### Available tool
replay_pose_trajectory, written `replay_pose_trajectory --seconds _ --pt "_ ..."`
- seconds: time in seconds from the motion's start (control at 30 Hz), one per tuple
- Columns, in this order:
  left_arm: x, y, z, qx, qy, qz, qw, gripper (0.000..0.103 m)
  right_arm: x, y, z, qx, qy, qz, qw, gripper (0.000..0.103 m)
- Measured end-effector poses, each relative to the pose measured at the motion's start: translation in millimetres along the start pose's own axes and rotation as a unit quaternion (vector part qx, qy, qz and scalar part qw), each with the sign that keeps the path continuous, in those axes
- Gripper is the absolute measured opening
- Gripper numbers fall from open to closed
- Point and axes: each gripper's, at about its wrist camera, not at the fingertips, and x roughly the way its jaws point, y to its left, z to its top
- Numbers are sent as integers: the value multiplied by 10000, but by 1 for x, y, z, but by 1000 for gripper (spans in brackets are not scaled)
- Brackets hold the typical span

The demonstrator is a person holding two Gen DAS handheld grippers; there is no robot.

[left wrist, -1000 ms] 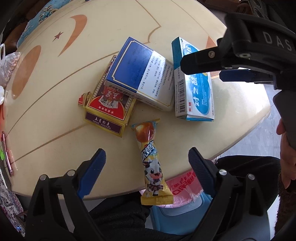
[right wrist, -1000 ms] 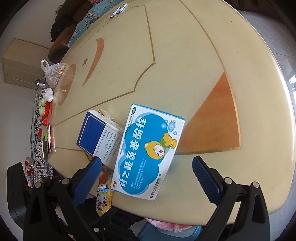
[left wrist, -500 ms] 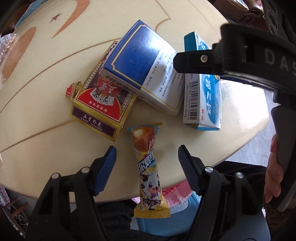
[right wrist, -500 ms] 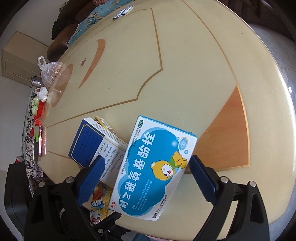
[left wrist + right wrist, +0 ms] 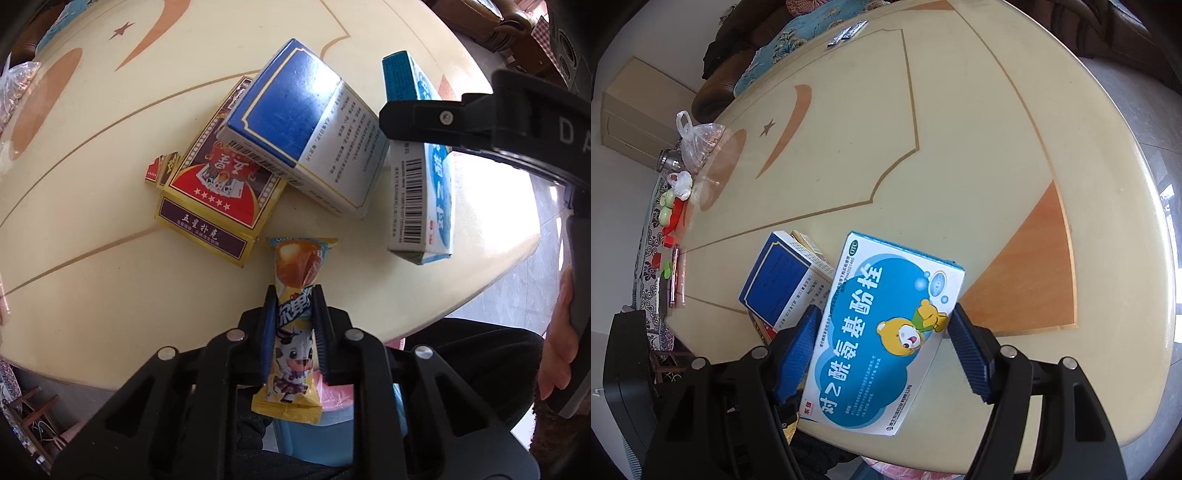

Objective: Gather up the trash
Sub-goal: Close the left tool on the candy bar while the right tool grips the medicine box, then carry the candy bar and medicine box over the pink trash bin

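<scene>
A yellow snack wrapper (image 5: 295,273) with a cartoon cow lies over the near edge of the cream table (image 5: 92,258). My left gripper (image 5: 294,295) is shut on its middle, pointing straight down. A blue and white medicine box (image 5: 871,332) with a cartoon bear lies flat between the blue pads of my right gripper (image 5: 884,314). Its jaws are closing; the left pad is at the box's edge and a thin gap shows at the right pad. In the left wrist view the same medicine box (image 5: 421,192) sits under the right gripper's black finger.
A dark blue box (image 5: 299,122) leans on a playing-card pack (image 5: 218,192) beside the snack. A blue bin with a pink bag (image 5: 332,417) stands below the table edge. A person's hand (image 5: 557,350) holds the right gripper. A plastic bag (image 5: 701,144) and small items line the far left edge.
My left gripper came down and shut on the snack wrapper. The right gripper's jaws narrowed from wide open to the sides of the medicine box.
</scene>
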Motion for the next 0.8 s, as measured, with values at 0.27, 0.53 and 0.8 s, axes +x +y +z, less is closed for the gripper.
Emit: replay_pose_trajectory --seconds 0.27,0.53,0.8 --pt "-14 -1 -10 54 -170 127 9998 17 -20 5 -6 -244 -181 -188 9994 69" --pt "-51 7 -19 36 -518 335 9981 17 -40 14 -11 -442 -332 -362 9978 69" --pt "-83 13 -33 -27 -847 418 9955 17 -59 28 -30 -741 -374 -502 9953 69"
